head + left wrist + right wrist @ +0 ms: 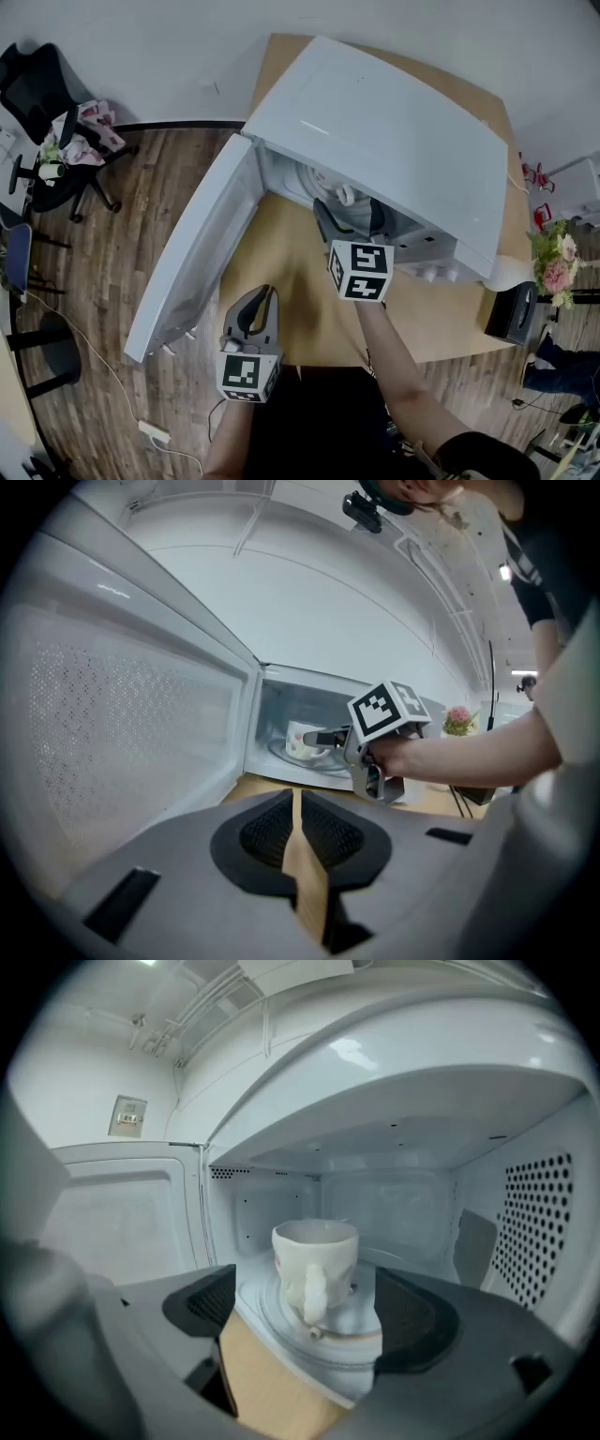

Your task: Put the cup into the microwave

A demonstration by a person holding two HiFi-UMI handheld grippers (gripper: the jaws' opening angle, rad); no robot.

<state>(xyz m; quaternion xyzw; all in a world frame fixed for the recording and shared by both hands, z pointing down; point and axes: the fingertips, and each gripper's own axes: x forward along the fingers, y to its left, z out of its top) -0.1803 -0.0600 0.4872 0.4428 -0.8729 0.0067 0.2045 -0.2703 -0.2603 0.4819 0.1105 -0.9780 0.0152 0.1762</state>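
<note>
A white cup (314,1265) stands upright on the glass turntable (281,1326) inside the open white microwave (394,131), handle toward the camera. My right gripper (309,1314) is open at the oven mouth, one jaw on each side of the cup's near face and apart from it. From the left gripper view the cup (300,741) sits just beyond the right gripper (323,737). My left gripper (265,298) hangs over the wooden table (309,309) in front of the microwave; it (298,827) is shut with nothing in it. The door (197,253) stands swung out to the left.
A black box (514,314) and pink flowers (558,262) are at the table's right end. On the wooden floor to the left, an office chair (56,122) holds clutter, and a power strip (155,433) lies with its cable.
</note>
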